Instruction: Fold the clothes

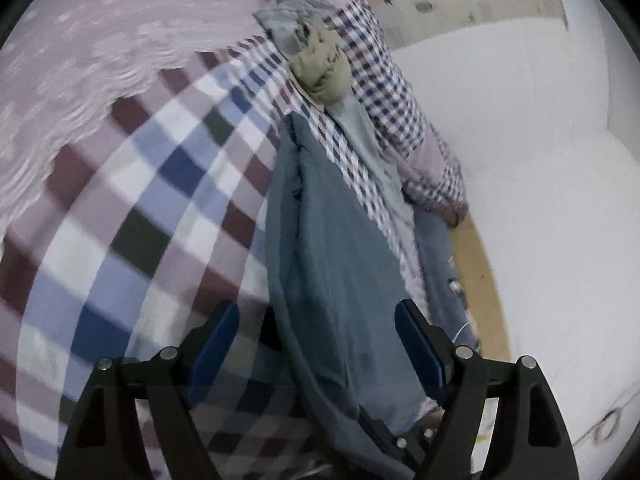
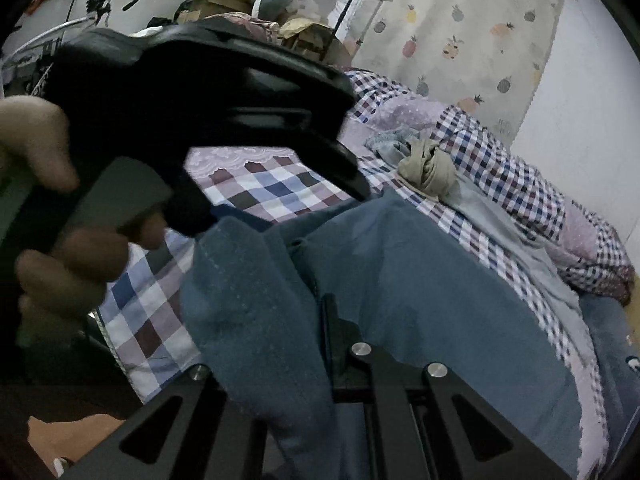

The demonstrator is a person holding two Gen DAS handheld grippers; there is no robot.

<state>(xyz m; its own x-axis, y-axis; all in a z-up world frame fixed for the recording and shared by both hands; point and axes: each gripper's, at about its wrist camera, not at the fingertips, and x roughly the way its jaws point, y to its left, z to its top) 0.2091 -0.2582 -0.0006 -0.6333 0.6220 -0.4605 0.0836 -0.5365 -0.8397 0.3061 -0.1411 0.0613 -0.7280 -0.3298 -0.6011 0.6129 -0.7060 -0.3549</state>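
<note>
One blue garment [image 1: 332,264] between spread left tongs [image 1: 316,344]; right tongs' [image 2: 280,360] state perhaps hidden.

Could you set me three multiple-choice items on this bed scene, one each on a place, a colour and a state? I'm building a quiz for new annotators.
1. Where does the khaki bundle lie?
A. on the floor
B. on the checked bedding, beyond the blue garment
C. in the left hand-held gripper

2. What colour are the left hand-held gripper's pads?
A. blue
B. red
C. white

3. How does the left hand-held gripper stand?
A. shut on the khaki bundle
B. out of view
C. open, with the blue garment between its fingers

Answers:
1 B, the bundle sits on the checks past the garment's far end.
2 A, both inner pads show blue.
3 C, the fingers stand wide apart on either side of the cloth.
</note>
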